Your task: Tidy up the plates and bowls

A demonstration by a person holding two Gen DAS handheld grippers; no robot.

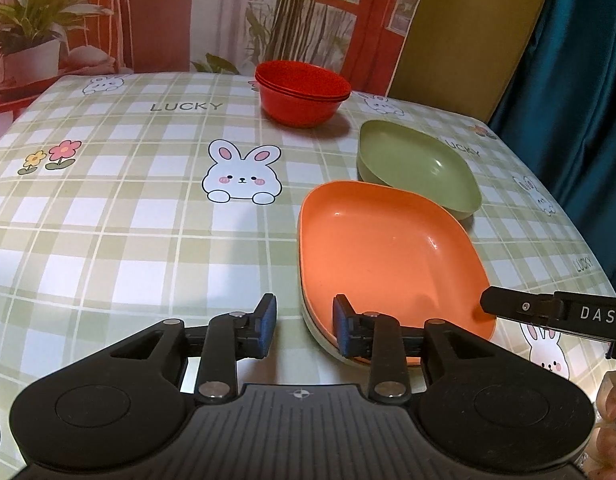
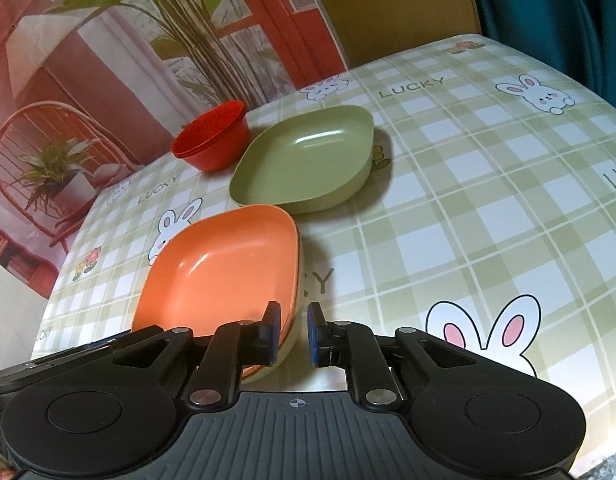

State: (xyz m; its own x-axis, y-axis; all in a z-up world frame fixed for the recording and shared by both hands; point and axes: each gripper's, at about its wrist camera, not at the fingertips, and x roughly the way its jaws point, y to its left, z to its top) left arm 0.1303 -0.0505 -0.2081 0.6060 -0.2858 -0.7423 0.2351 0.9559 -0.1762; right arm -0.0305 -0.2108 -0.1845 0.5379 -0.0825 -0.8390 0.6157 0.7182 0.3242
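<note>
An orange plate (image 1: 387, 248) (image 2: 220, 264) rests nested on a pale plate (image 1: 319, 336) (image 2: 290, 354) on the checked table. My left gripper (image 1: 304, 322) is open astride the stack's near left rim: one pad sits inside the orange plate, the other stands outside, clear of the rim. My right gripper (image 2: 294, 330) (image 1: 487, 302) holds the stack's opposite rim, its jaws narrow with the rim between the pads. A green plate (image 1: 415, 164) (image 2: 304, 160) lies just beyond. Behind it stand stacked red bowls (image 1: 304, 96) (image 2: 214, 140).
The table (image 1: 128, 240) (image 2: 487, 220) wears a green checked cloth with rabbits, bare on its left half and far right. A printed backdrop with plants hangs behind. A teal curtain (image 1: 579, 80) hangs at the right. A hand (image 1: 611, 420) shows at the right edge.
</note>
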